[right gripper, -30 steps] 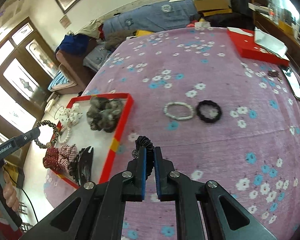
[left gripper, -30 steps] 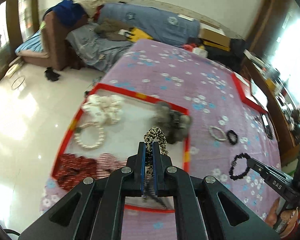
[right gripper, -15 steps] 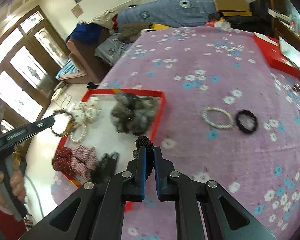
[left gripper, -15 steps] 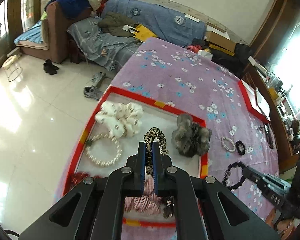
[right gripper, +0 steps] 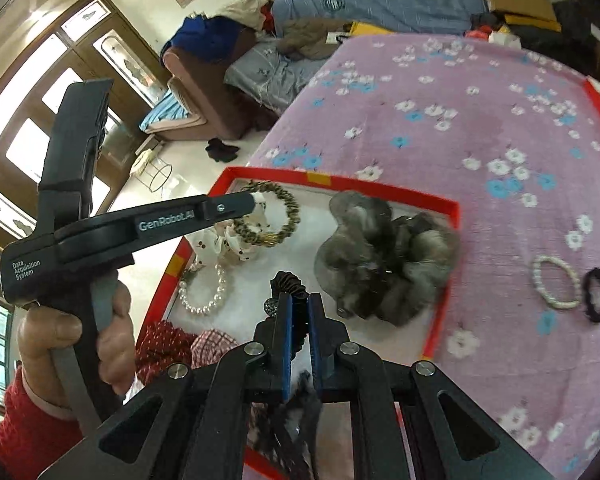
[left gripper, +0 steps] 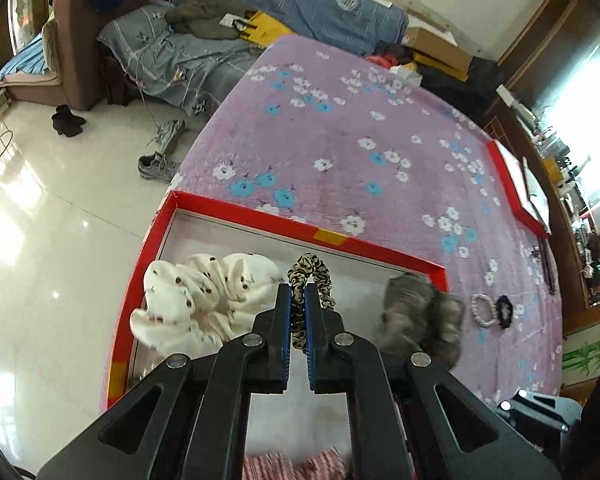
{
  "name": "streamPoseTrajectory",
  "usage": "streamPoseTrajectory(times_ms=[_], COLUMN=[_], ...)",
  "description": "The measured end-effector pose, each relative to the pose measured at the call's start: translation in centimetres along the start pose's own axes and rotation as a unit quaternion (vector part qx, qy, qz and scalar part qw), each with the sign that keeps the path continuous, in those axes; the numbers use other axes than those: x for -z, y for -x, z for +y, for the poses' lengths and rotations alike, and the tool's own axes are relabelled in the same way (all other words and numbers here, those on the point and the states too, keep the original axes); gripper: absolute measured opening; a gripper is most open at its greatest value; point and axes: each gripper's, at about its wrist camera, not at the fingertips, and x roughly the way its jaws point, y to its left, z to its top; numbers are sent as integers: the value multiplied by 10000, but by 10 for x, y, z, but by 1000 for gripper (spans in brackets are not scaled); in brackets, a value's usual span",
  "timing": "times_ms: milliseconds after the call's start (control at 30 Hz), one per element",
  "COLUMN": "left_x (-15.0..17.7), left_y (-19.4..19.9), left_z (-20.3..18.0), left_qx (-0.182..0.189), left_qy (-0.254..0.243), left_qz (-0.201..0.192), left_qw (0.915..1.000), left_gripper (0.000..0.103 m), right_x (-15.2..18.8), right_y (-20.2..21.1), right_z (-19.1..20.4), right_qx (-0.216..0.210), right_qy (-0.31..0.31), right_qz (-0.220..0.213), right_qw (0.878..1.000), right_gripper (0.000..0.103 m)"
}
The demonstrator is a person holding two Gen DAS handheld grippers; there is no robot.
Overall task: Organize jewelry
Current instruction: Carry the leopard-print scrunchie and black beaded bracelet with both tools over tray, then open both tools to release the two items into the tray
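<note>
My left gripper (left gripper: 297,295) is shut on a leopard-print scrunchie (left gripper: 314,274) and holds it over the red-rimmed white tray (left gripper: 300,226), beside the white dotted scrunchie (left gripper: 204,300). In the right wrist view the left gripper (right gripper: 252,204) shows with that leopard scrunchie (right gripper: 284,216) hanging at the tray's far left. My right gripper (right gripper: 299,304) is shut on a black scrunchie (right gripper: 288,282) above the tray's middle, next to the grey fur scrunchie (right gripper: 384,256).
The tray (right gripper: 384,190) also holds a pearl bracelet (right gripper: 204,292), red (right gripper: 160,344) and checked (right gripper: 212,346) scrunchies. On the purple flowered cloth (right gripper: 480,128) right of the tray lie a white bead bracelet (right gripper: 556,282) and a black hair tie (right gripper: 598,296). The floor drops off at left.
Both grippers moved forward over the tray with their scrunchies. The left one went toward the tray's far side, the right one from the cloth to above the tray's middle.
</note>
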Motion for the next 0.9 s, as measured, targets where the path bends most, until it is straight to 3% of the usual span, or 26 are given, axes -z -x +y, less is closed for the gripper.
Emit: streamPoseTrajectory(times_ms=[233,567,767,833,900], left_x=[-9,-14,-12,-10,-8], left_y=[-24,-32,-22,-15,-5], left_z=[6,2,-1,-4,-9], left_qx=[-147,-297,-355,-410,-513], left_qy=[-71,-177,-163,-203,-254], left_qz=[151,135,61,-4,-92], left_qw=[9998,9993,9992,9990,9983], left_gripper=[6,8,23,34,39], right_x=[-1,-1,-2,-1,-1], right_y=[-38,-49,-46,-41,-35], right_z=[-3,-6,-9,-8,-5], right_qx=[186,504,464,444,401], right_qy=[-33,66,17,56,103], right_qz=[350,416,400,365,293], right_qw=[9992,9978,9981,9983,9987], right_gripper=[9,11,15,29,32])
